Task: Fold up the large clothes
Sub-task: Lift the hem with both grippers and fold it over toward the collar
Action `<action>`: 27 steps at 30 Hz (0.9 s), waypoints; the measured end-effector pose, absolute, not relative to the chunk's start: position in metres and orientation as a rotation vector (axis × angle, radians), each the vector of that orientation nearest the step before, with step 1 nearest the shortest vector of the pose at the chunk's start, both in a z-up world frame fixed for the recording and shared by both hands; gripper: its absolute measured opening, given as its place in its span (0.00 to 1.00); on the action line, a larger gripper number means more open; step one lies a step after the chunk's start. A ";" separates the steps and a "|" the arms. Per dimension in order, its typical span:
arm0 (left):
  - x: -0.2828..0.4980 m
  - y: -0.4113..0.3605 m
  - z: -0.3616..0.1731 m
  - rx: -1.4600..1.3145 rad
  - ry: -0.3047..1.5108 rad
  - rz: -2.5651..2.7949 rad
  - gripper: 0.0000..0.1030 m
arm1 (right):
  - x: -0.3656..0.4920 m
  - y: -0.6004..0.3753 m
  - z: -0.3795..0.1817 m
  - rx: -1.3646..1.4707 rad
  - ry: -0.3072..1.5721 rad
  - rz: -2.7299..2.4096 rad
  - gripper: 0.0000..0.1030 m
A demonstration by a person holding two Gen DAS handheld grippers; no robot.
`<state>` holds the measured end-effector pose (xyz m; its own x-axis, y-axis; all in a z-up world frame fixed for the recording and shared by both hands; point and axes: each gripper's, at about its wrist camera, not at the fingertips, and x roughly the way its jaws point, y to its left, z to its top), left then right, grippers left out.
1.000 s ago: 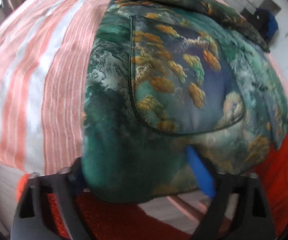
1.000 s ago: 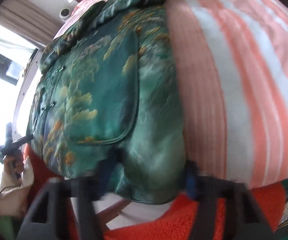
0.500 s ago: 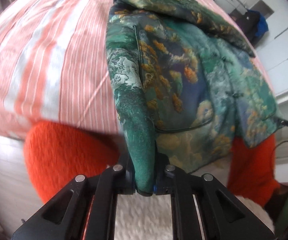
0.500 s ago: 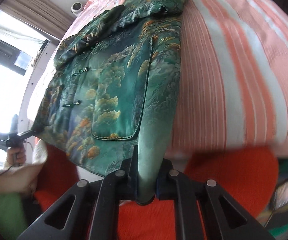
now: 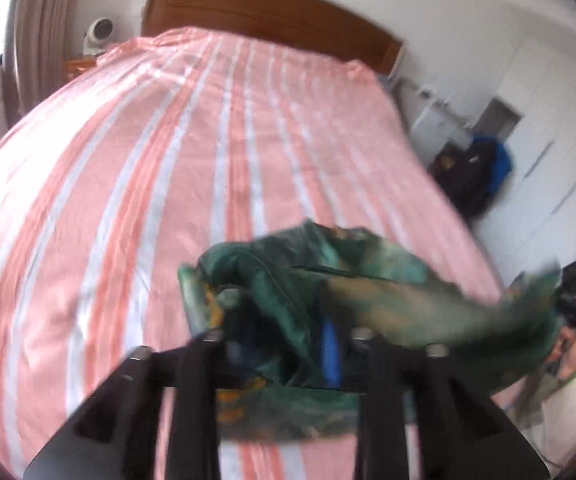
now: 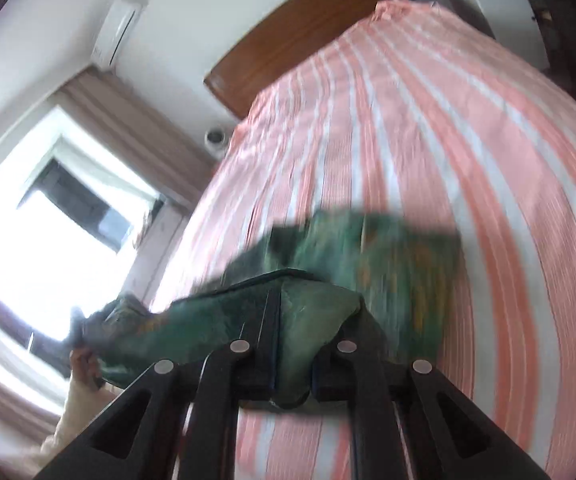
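A green patterned jacket with gold and blue print is bunched up and lifted above the striped bed, blurred by motion. My left gripper is shut on one part of its hem. My right gripper is shut on another part of the jacket, which drapes over the fingers and hangs down toward the bed in a fold. Most of the garment's shape is hidden by blur and by the grippers.
The bed has a pink and white striped cover and a brown wooden headboard. A bright window is to the left. A dark bag and white cabinets stand by the right side.
Both grippers have swung up and forward over the bed, carrying the jacket's hem with them. The jacket went from lying spread flat to being lifted and bunched.
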<state>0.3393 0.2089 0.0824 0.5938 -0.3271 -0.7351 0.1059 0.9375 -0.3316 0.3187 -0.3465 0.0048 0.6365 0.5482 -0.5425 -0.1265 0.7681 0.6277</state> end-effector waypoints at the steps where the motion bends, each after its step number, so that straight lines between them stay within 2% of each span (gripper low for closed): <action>1: 0.361 0.205 0.073 -0.266 0.951 -0.229 0.46 | 0.354 -0.348 -0.001 0.591 0.799 0.386 0.24; 2: 0.381 0.203 0.066 -0.271 0.994 -0.193 0.47 | 0.388 -0.350 -0.012 0.601 0.833 0.336 0.31; 3: 0.383 0.209 0.063 -0.275 0.998 -0.176 0.52 | 0.408 -0.351 -0.022 0.619 0.857 0.288 0.47; 4: 0.377 0.217 0.062 -0.277 0.986 -0.170 0.57 | 0.421 -0.353 -0.028 0.626 0.874 0.243 0.71; 5: 0.373 0.223 0.064 -0.279 0.957 -0.170 0.73 | 0.424 -0.358 -0.028 0.627 0.867 0.214 0.82; 6: 0.365 0.224 0.060 -0.275 0.923 -0.173 0.91 | 0.425 -0.362 -0.026 0.635 0.839 0.207 0.88; 7: 0.360 0.224 0.054 -0.264 0.889 -0.171 0.97 | 0.423 -0.365 -0.023 0.636 0.813 0.228 0.88; 9: 0.354 0.227 0.033 -0.210 0.874 -0.129 0.99 | 0.420 -0.363 -0.019 0.547 0.823 0.217 0.89; 13: 0.369 0.230 -0.022 -0.176 1.022 -0.064 0.96 | 0.415 -0.333 -0.060 0.330 0.996 0.169 0.91; 14: 0.369 0.226 -0.034 -0.168 1.045 -0.070 0.91 | 0.418 -0.325 -0.075 0.317 1.022 0.170 0.91; 15: 0.371 0.219 -0.047 -0.148 1.082 -0.080 0.81 | 0.418 -0.317 -0.090 0.304 1.050 0.176 0.89; 16: 0.371 0.214 -0.055 -0.132 1.114 -0.087 0.76 | 0.413 -0.315 -0.103 0.299 1.062 0.179 0.81; 17: 0.369 0.209 -0.063 -0.122 1.140 -0.096 0.55 | 0.412 -0.310 -0.114 0.294 1.071 0.173 0.73; 18: 0.368 0.204 -0.068 -0.114 1.149 -0.086 0.34 | 0.412 -0.308 -0.119 0.292 1.075 0.166 0.47; 19: 0.361 0.201 -0.066 -0.092 1.138 -0.058 0.25 | 0.413 -0.305 -0.125 0.287 1.076 0.133 0.26; 20: 0.359 0.198 -0.061 -0.075 1.114 -0.045 0.14 | 0.411 -0.306 -0.123 0.283 1.068 0.113 0.22; 22: 0.350 0.200 -0.037 -0.095 1.048 -0.042 0.10 | 0.407 -0.298 -0.105 0.219 1.011 0.066 0.16; 24: 0.341 0.205 -0.005 -0.137 0.945 -0.050 0.08 | 0.399 -0.288 -0.074 0.139 0.924 0.058 0.14; 27: 0.342 0.193 0.023 -0.052 0.808 -0.001 0.08 | 0.390 -0.277 -0.028 0.054 0.772 0.062 0.13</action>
<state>0.3422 0.1927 0.0230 0.6908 -0.0206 -0.7227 -0.0193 0.9987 -0.0468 0.3898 -0.2769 -0.0281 0.7149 0.0760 -0.6951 -0.0366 0.9968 0.0713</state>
